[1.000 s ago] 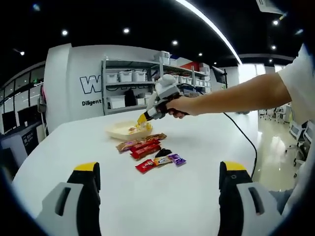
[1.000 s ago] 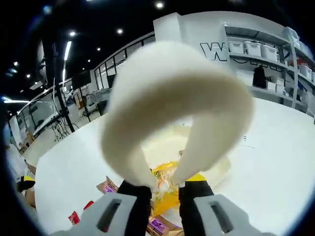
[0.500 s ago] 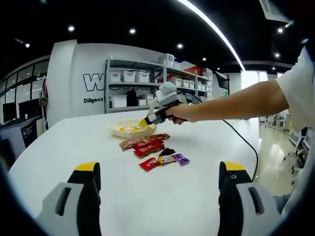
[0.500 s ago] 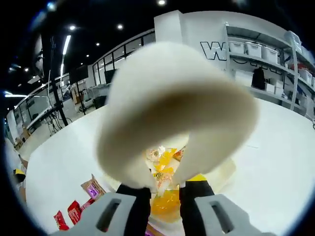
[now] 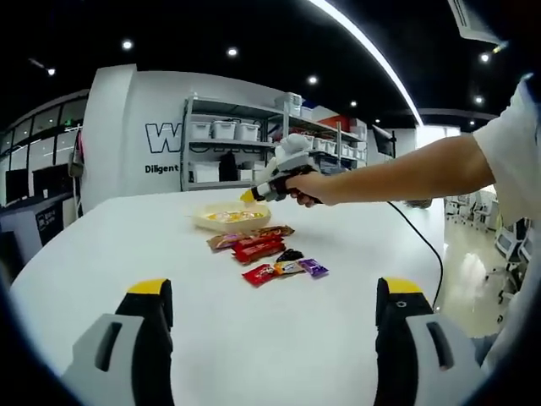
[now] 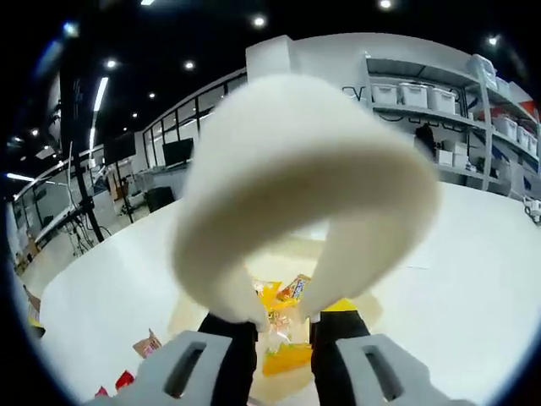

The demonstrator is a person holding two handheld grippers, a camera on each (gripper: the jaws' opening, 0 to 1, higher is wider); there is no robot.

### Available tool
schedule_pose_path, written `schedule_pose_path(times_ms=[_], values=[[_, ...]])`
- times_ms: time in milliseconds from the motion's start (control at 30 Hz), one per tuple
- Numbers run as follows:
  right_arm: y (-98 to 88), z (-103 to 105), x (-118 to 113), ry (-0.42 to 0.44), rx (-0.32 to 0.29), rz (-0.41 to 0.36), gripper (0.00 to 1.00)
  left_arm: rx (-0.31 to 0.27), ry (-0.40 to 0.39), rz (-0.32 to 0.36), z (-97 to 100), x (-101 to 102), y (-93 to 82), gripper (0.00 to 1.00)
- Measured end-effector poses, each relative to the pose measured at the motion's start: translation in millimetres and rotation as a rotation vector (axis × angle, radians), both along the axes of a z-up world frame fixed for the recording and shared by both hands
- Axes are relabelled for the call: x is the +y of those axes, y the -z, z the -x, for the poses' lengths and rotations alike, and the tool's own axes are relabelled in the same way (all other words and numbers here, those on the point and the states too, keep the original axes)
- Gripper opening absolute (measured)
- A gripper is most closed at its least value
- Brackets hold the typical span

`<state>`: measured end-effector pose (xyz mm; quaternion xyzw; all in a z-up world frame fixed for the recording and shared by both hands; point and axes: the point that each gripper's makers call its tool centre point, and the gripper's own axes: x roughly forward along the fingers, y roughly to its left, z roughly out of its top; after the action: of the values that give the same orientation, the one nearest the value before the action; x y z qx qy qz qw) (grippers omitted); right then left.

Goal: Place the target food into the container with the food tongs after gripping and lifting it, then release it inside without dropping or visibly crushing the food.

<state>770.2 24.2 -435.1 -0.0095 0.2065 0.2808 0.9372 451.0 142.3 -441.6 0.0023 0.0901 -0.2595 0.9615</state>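
Right hand-held gripper (image 6: 272, 331) clamping tongs (image 6: 296, 194), over container (image 6: 359, 306)

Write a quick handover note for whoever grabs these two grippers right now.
Left gripper: open, holding nothing, low over the white table.
Right gripper: shut on the cream looped food tongs, held above the shallow cream container at the table's far side.
Done, it appears: yellow-wrapped snacks lie in the container; whether the tong tips still pinch one cannot be told.
Left: loose snack packets beside the container, brown, red, a smaller red one and a purple one. If they are targets, lift each gently and release inside.
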Motion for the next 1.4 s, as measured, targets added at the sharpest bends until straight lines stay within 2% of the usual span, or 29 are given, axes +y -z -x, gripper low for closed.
schedule_pose_path(times_ms=[167, 200, 267, 300, 333, 467, 567, 600, 667, 733, 800, 900, 967, 1100, 1200, 1267, 1333, 1400], values=[[-10.3, 18.4, 4.6, -0.039, 0.0, 0.007, 0.17, -0.009, 0.005, -0.007, 2.3, -0.1, -1.8, 0.98], [-14.6, 25.0, 6.7, -0.059, 0.0, -0.007, 0.17, -0.012, 0.004, -0.005, 3.2, 0.3, -3.3, 0.98], [-23.8, 30.3, 6.8, -0.045, 0.005, -0.075, 0.17, -0.014, 0.005, 0.007, 4.7, -0.2, -6.1, 0.98], [-28.6, 36.0, 8.0, -0.052, 0.026, -0.127, 0.16, -0.016, 0.005, 0.015, 5.5, -0.7, -7.8, 0.98], [-31.2, 39.5, 7.5, -0.059, 0.032, -0.141, 0.16, -0.02, 0.006, 0.017, 6.3, -1.2, -8.8, 0.98], [-34.0, 50.7, -1.8, -0.076, 0.022, -0.096, 0.17, -0.031, 0.019, 0.009, 12.0, -6.1, -11.9, 0.98], [-35.0, 63.5, -1.7, -0.136, 0.041, -0.107, 0.18, -0.036, 0.024, 0.013, 15.2, -8.9, -14.6, 0.98], [-30.3, 71.0, -2.6, -0.155, 0.072, -0.098, 0.17, -0.036, 0.026, 0.017, 15.7, -9.9, -15.2, 0.98], [-24.2, 77.2, -5.8, -0.183, 0.063, -0.055, 0.17, -0.031, 0.027, 0.028, 16.3, -11.5, -15.5, 0.98], [-14.8, 87.9, -6.0, -0.212, 0.105, -0.05, 0.17, -0.03, 0.032, 0.039, 18.7, -14.8, -17.2, 0.98], [-6.0, 91.4, -11.6, -0.206, 0.116, -0.036, 0.17, -0.027, 0.036, 0.044, 20.7, -17.8, -18.5, 0.98], [1.3, 103.9, -12.5, -0.274, 0.127, -0.039, 0.18, -0.026, 0.042, 0.029, 22.3, -22.5, -19.8, 0.98], [10.5, 102.1, -19.8, -0.251, 0.142, -0.014, 0.18, -0.026, 0.043, 0.025, 22.9, -24.3, -21.5, 0.98], [17.1, 102.6, -18.7, -0.286, 0.12, -0.007, 0.19, -0.021, 0.046, 0.048, 23.5, -28.1, -24.3, 0.98], [20.6, 110.6, -15.0, -0.305, 0.113, 0.014, 0.19, -0.021, 0.037, 0.035, 23.0, -29.3, -24.5, 0.98], [24.6, 107.6, -15.8, -0.306, 0.113, 0.033, 0.19, -0.02, 0.037, 0.031, 23.2, -30.4, -24.8, 0.98], [27.0, 107.8, -12.0, -0.315, 0.13, 0.011, 0.19, -0.018, 0.037, 0.034, 23.1, -31.4, -26.1, 0.98], [32.3, 106.0, -13.6, -0.309, 0.117, 0.062, 0.19, -0.018, 0.033, 0.035, 22.0, -31.9, -27.4, 0.98]])
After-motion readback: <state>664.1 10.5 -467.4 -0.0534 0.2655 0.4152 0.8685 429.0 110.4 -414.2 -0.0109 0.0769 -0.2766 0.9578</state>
